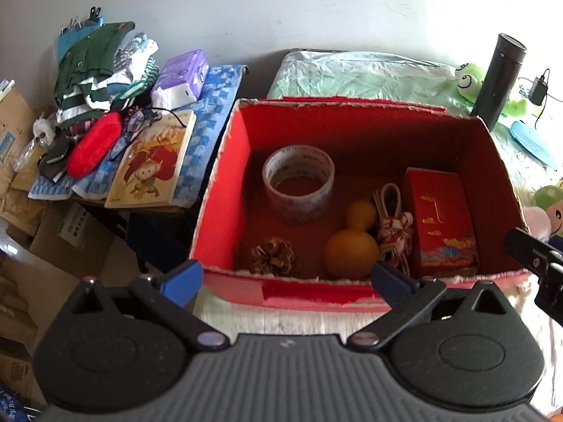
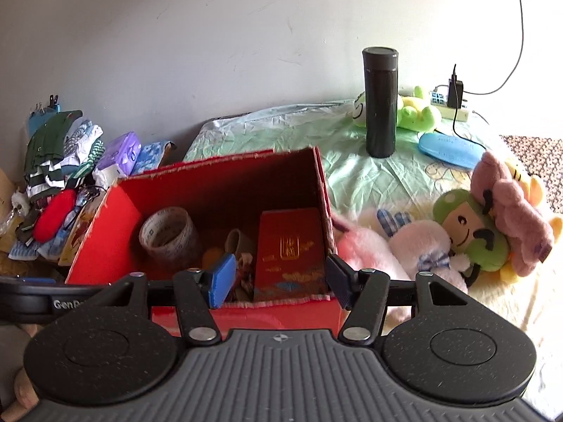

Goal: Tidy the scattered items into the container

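1. Both tongs stand wide and hold nothing: your left tongs hang over the near rim of the red cardboard box, and your right tongs hang over its near right corner.
2. Inside the box already lie a tape roll, a pine cone, a small yellow gourd, a knotted cord charm and a red gift carton.
3. Soft toys lie on the bed just right of the box: a pink plush, a green mushroom plush and a mauve plush. They look light, squashy and unbreakable; I would pinch the thickest part of a body, not an ear or bow.
4. A black flask stands upright further back; it looks rigid, smooth, heavier and easy to tip, so grip it mid-body.
5. You work on a bed with a crumpled pale green sheet, a soft and uneven surface, against a plain white wall. Left of the box, a stand holds folded clothes, a picture book and tissue packs.
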`<act>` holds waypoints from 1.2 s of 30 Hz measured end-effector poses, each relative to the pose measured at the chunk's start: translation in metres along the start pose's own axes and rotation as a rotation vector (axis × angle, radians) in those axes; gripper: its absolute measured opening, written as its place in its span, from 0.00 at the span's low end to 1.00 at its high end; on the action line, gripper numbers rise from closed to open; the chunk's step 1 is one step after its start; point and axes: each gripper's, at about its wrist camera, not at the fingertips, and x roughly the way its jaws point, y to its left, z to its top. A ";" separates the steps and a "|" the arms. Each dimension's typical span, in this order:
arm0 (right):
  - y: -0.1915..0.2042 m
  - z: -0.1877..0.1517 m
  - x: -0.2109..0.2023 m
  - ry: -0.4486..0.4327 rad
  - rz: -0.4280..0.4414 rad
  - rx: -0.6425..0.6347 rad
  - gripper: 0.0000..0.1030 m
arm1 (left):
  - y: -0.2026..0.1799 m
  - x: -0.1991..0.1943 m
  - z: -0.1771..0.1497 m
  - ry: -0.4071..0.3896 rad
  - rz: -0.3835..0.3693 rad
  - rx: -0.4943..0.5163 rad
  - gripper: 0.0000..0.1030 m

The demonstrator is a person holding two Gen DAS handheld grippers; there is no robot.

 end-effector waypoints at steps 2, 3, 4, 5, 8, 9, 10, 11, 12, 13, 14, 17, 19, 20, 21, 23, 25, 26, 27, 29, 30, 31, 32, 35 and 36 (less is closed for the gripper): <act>0.003 0.005 0.003 0.002 -0.004 -0.003 0.59 | 0.000 0.001 0.004 0.002 -0.005 -0.005 0.99; 0.005 0.007 0.004 0.002 -0.004 -0.002 0.59 | 0.000 0.001 0.006 0.001 -0.006 -0.006 0.99; 0.006 0.009 0.005 0.002 -0.003 -0.002 0.59 | 0.000 0.001 0.008 -0.001 -0.005 -0.006 0.99; 0.008 0.010 0.006 0.002 -0.004 -0.006 0.59 | 0.000 0.001 0.010 -0.004 -0.003 -0.006 0.99; 0.012 0.016 0.009 -0.003 -0.015 -0.018 0.62 | 0.002 0.002 0.014 -0.015 0.007 -0.013 0.99; 0.013 0.017 0.011 -0.003 -0.018 -0.022 0.63 | 0.004 0.002 0.016 -0.017 0.007 -0.015 0.99; 0.014 0.019 0.013 -0.002 -0.021 -0.025 0.63 | 0.005 0.002 0.018 -0.021 0.008 -0.019 0.99; 0.015 0.020 0.014 -0.001 -0.024 -0.025 0.63 | 0.007 0.002 0.020 -0.025 0.008 -0.024 0.99; 0.016 0.021 0.016 0.000 -0.027 -0.025 0.63 | 0.008 0.002 0.021 -0.029 0.010 -0.027 0.99; 0.016 0.022 0.017 0.001 -0.029 -0.024 0.64 | 0.009 0.002 0.023 -0.033 0.013 -0.030 0.99; 0.016 0.022 0.019 0.003 -0.032 -0.025 0.64 | 0.010 0.003 0.024 -0.036 0.016 -0.034 0.99; 0.018 0.022 0.023 0.015 -0.043 -0.029 0.64 | 0.013 0.005 0.026 -0.044 0.019 -0.037 0.99; 0.019 0.023 0.026 0.024 -0.044 -0.030 0.64 | 0.013 0.006 0.028 -0.050 0.012 -0.036 0.99; 0.020 0.023 0.027 0.026 -0.046 -0.031 0.64 | 0.014 0.007 0.029 -0.052 0.009 -0.036 0.99; 0.021 0.024 0.028 0.026 -0.047 -0.036 0.64 | 0.014 0.007 0.030 -0.055 0.008 -0.037 0.99; 0.025 0.026 0.029 0.023 -0.051 -0.052 0.66 | 0.012 0.009 0.032 -0.060 0.010 -0.036 0.99; 0.028 0.027 0.031 0.019 -0.059 -0.072 0.69 | 0.011 0.010 0.035 -0.067 0.012 -0.035 0.99; 0.028 0.028 0.032 0.018 -0.064 -0.080 0.69 | 0.011 0.011 0.036 -0.070 0.013 -0.035 0.99; 0.029 0.028 0.034 0.018 -0.070 -0.087 0.70 | 0.011 0.012 0.037 -0.074 0.014 -0.035 0.99; 0.031 0.029 0.038 0.027 -0.078 -0.098 0.71 | 0.010 0.015 0.039 -0.075 0.017 -0.032 0.99; 0.032 0.029 0.040 0.035 -0.080 -0.102 0.71 | 0.010 0.017 0.039 -0.071 0.016 -0.032 0.99; 0.032 0.028 0.043 0.044 -0.079 -0.104 0.71 | 0.010 0.019 0.039 -0.065 0.015 -0.032 0.99; 0.032 0.028 0.046 0.053 -0.077 -0.106 0.71 | 0.010 0.021 0.039 -0.060 0.018 -0.032 0.99; 0.032 0.029 0.053 0.075 -0.071 -0.107 0.71 | 0.011 0.029 0.040 -0.042 0.018 -0.036 0.99; 0.033 0.029 0.055 0.081 -0.066 -0.106 0.71 | 0.012 0.031 0.040 -0.039 0.017 -0.040 0.99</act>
